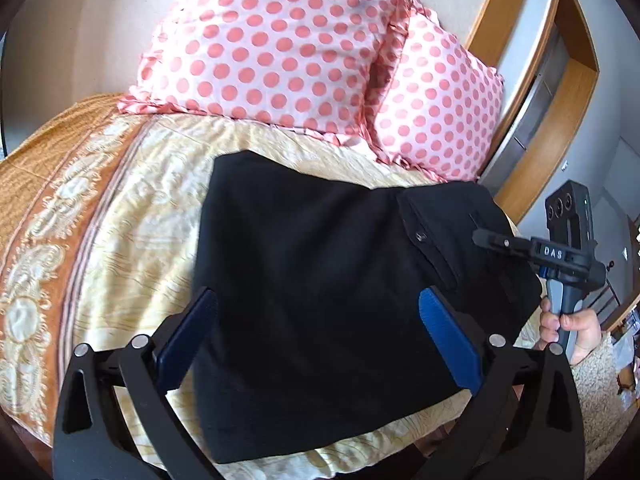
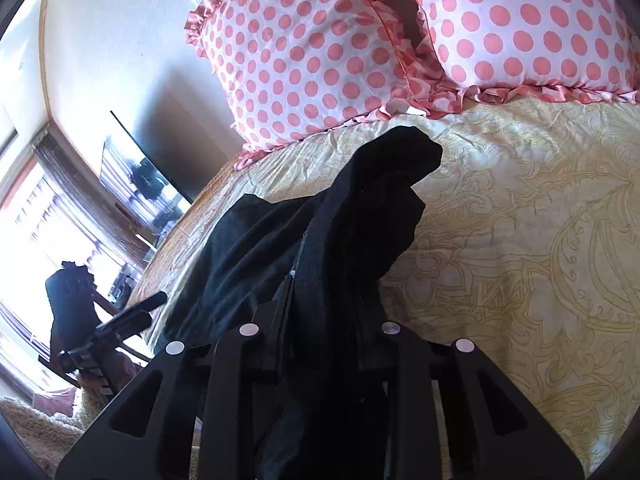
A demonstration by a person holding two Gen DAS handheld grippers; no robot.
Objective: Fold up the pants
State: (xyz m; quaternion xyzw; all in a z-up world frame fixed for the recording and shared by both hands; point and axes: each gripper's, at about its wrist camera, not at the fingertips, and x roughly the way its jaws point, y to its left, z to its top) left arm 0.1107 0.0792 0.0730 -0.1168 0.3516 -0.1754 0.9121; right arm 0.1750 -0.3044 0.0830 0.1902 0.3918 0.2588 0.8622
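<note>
Left gripper (image 1: 318,332) – blue pads (image 1: 450,340) spread wide, nothing between them, hovering over the lower half of the black pants (image 1: 320,280) in the left wrist view. One pad sits at lower left of frame off the pants' left edge, the other at lower right over the cloth; contact with the fabric cannot be told.

Right gripper (image 2: 320,312) – fingers closed tight on a bunched ridge of the pants (image 2: 360,208), cloth running up from lower centre of the right wrist view toward frame centre, lifted and draped. In the left wrist view the same right gripper (image 1: 490,240) shows at the right edge, tip at the pants' right side near the waistband button (image 1: 421,235), held by a bare hand (image 1: 572,328).

Pants lie as a folded dark slab across frame centre on the yellow patterned bedspread (image 1: 120,220), orange border at left. Two pink polka-dot pillows (image 1: 280,48) at upper centre, touching each other, just beyond the pants. Wooden door frame (image 1: 520,80) at upper right. Bright window (image 2: 48,216) at left of the right wrist view.
</note>
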